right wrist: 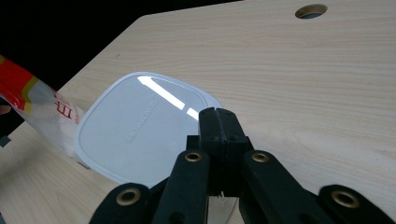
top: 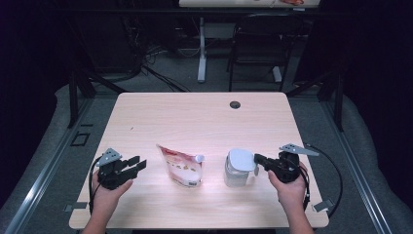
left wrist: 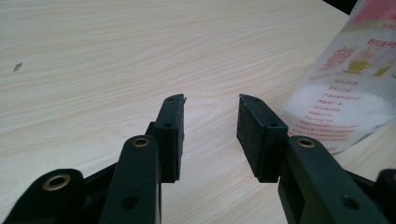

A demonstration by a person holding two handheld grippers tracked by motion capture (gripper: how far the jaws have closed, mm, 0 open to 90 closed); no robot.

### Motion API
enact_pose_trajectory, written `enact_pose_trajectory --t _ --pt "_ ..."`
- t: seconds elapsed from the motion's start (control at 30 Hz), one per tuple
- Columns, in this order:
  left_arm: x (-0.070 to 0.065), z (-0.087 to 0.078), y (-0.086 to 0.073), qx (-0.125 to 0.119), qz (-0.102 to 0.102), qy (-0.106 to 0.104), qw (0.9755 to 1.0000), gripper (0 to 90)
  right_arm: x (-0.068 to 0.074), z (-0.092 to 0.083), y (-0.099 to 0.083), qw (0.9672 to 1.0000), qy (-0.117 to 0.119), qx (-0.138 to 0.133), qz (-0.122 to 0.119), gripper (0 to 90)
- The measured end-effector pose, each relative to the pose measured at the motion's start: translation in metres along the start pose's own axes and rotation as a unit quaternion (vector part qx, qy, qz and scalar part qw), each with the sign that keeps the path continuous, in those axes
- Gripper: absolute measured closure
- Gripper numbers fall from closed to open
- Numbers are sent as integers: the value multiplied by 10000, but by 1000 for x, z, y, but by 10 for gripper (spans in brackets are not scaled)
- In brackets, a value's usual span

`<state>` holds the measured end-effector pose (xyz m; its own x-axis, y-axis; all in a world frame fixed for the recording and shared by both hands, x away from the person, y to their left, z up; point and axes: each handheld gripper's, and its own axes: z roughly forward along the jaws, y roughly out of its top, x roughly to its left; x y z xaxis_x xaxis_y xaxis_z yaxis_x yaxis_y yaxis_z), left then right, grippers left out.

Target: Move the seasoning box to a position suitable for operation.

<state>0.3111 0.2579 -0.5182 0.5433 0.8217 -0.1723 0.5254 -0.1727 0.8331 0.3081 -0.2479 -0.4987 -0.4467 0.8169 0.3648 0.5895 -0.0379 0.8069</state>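
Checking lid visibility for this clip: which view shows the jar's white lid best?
The right gripper view: the lid fills the foreground, top face and rim clear, beside the shut right gripper. The high view shows it small. The left gripper view shows the pouch instead.

Pouch (left wrist: 348, 88) print, lid (right wrist: 140, 126) embossing: illegible.

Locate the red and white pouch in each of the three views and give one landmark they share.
High view: the pouch stands left of centre, between the two grippers.
Left gripper view: at the right edge, beyond the open jaws.
Right gripper view: at the left edge, behind the white lid.
Shared landmark: the pale wood table.
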Motion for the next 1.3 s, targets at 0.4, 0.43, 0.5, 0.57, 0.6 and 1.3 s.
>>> enact_pose_trajectory --t 0.4,0.43,0.5,0.57,0.6,1.3 --pt "0 0 0 6 9 5 10000 621 -6 1 -3 9998 -98 84 118 900" --pt "0 0 0 7 12 4 10000 621 -8 2 -5 9997 -144 146 130 900" --pt "1 0 0 1 14 4 10000 621 -8 3 -6 9997 -141 152 157 900" --pt "1 0 0 13 11 10 10000 621 -10 4 -7 9995 -141 188 199 900" --pt "1 0 0 13 11 10 10000 621 -10 4 -7 9995 -141 188 199 900" --pt "1 -2 0 20 48 9 10000 619 -9 -8 -27 9949 -802 362 -501 795"
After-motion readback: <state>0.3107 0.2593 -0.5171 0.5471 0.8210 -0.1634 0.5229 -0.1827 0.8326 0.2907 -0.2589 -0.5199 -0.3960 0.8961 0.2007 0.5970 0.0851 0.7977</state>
